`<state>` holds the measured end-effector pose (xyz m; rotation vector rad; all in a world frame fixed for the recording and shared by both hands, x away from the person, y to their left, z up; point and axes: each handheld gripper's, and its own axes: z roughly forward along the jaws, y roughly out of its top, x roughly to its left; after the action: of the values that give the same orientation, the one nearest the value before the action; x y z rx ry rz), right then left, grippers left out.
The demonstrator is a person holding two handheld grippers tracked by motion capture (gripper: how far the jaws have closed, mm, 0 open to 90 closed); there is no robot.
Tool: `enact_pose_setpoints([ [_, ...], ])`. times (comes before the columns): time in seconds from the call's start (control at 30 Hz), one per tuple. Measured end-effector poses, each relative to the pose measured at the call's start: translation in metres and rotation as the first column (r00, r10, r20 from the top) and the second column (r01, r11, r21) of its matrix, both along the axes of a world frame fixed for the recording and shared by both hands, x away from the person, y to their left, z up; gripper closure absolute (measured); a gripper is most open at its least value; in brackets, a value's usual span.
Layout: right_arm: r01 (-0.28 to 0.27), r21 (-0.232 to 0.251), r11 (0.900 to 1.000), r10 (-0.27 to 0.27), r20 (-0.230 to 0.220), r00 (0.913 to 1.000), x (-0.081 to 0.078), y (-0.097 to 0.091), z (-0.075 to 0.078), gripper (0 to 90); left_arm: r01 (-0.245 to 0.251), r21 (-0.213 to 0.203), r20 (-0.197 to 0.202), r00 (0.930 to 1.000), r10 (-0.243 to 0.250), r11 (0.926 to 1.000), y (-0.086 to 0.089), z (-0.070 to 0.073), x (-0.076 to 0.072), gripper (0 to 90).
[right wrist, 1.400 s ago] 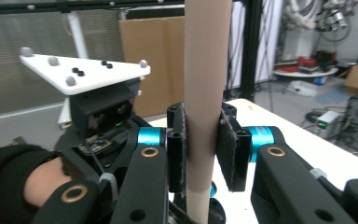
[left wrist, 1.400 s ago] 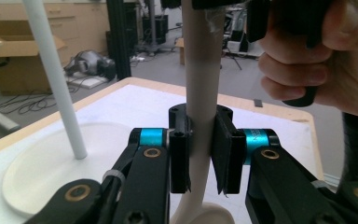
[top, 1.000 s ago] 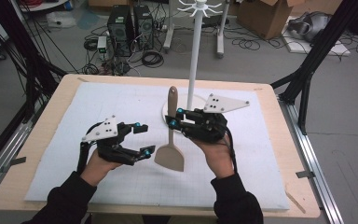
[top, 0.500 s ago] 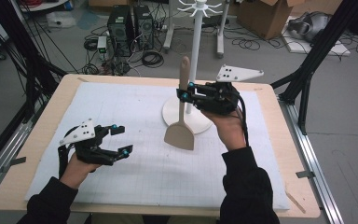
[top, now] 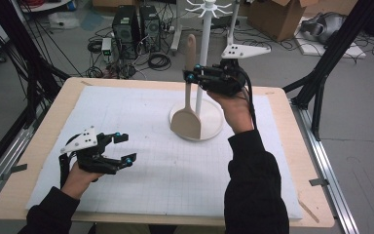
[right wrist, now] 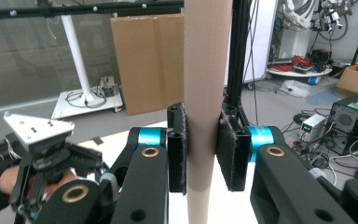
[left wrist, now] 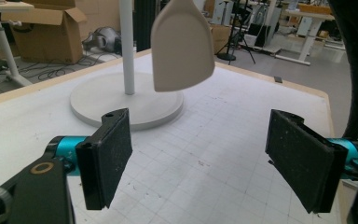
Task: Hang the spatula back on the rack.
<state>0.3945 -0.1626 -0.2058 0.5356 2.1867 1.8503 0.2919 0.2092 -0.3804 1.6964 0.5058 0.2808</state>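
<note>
Spatula [top: 189,105] hangs upright, handle clamped in right gripper [top: 193,74].

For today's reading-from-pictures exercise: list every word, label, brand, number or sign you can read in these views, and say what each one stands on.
No text can be read anywhere.
Wooden spatula: bare, no marking.
White stand: bare.
Gridded mat: printed lines only, no numbers visible.
Cardboard boxes: any print is too blurred to read.
Small box with a green panel: too small to read.
Computer towers: no legible label.
</note>
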Motion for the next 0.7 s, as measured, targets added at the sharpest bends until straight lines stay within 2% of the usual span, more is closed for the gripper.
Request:
enact_pose_setpoints([
  [0.03, 0.007, 0.002, 1.0000, -0.007, -0.006, 1.0000, 0.007, 0.001, 0.005, 75.6, 0.002, -0.005, 0.000, 1.0000, -0.002, 1.0000, 0.000, 0.000, 0.000, 22.9],
  [0.27, 0.042, -0.002, 0.9991, -0.042, -0.017, 0.9990, 0.023, 0.000, 0.016, 75.6, -0.003, -0.011, 0.005, 1.0000, 0.003, 0.9999, 0.002, 0.001, 0.001, 22.9],
  [0.37, 0.073, 0.000, 0.9973, -0.073, -0.028, 0.9969, 0.032, -0.004, 0.021, 75.6, -0.005, -0.009, 0.000, 1.0000, 0.005, 1.0000, 0.002, 0.000, 0.000, 22.9],
  [0.7, 0.095, -0.010, 0.9954, -0.096, -0.065, 0.9933, 0.046, -0.008, 0.021, 75.6, 0.000, -0.008, 0.001, 1.0000, 0.000, 1.0000, 0.002, 0.000, 0.000, 23.0],
])
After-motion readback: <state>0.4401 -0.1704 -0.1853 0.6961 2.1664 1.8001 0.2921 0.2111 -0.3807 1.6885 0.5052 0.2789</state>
